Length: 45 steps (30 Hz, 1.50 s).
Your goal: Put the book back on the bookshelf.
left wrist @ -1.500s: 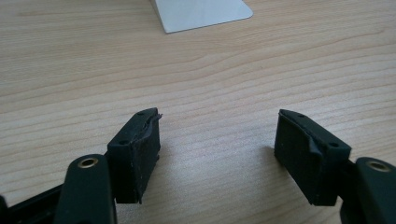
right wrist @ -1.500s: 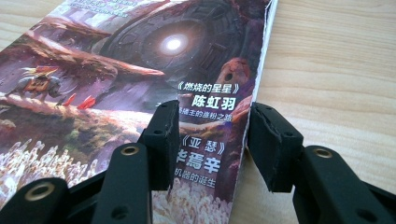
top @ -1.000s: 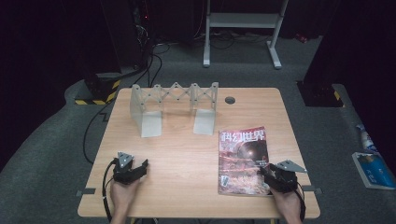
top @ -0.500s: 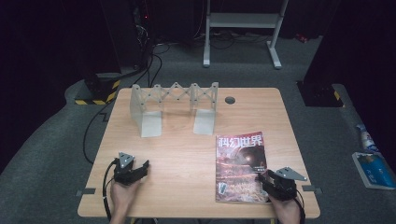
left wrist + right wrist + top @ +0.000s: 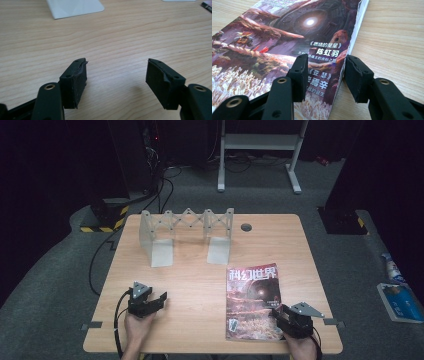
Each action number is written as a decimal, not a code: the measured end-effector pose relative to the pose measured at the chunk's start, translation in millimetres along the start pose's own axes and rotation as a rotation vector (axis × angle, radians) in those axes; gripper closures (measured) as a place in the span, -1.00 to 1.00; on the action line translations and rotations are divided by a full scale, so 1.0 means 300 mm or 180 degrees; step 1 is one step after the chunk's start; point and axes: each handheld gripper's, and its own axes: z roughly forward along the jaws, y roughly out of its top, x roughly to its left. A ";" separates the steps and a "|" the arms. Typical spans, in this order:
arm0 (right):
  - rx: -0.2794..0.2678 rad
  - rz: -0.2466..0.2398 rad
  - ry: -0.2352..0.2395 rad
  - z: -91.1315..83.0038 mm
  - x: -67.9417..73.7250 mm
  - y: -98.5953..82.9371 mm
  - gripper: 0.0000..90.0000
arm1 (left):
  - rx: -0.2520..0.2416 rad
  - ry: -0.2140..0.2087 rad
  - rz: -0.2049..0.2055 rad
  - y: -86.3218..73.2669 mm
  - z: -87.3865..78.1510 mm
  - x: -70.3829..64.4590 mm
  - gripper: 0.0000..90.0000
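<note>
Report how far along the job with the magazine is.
Done: little. The magazine lies flat on the table, the rack holds nothing. In hand: the right gripper straddles the magazine's near right edge, jaws apart, not clamped. The left gripper is open over bare wood. Left: grip, lift, probably stand it in the rack.

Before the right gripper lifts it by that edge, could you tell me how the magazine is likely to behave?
The magazine looks thin and soft-covered, so it would probably droop from a one-edge grip. Its glossy cover may slip between the fingers. Lying flat on the table, it should slide, not tip.
</note>
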 end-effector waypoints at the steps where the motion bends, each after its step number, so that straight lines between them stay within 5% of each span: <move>1: 0.0010 0.0011 -0.0001 0.000 0.005 0.001 0.21 | -0.0007 -0.0017 0.0011 0.004 0.000 -0.005 -0.26; 17: -0.0026 -0.0028 0.0020 0.017 0.050 0.005 0.21 | 0.0016 -0.0368 0.0077 0.046 0.015 -0.106 -0.25; 45: -0.0015 -0.0094 0.0122 0.056 0.139 0.027 0.21 | 0.0092 -0.0743 0.0147 0.073 0.053 -0.219 -0.23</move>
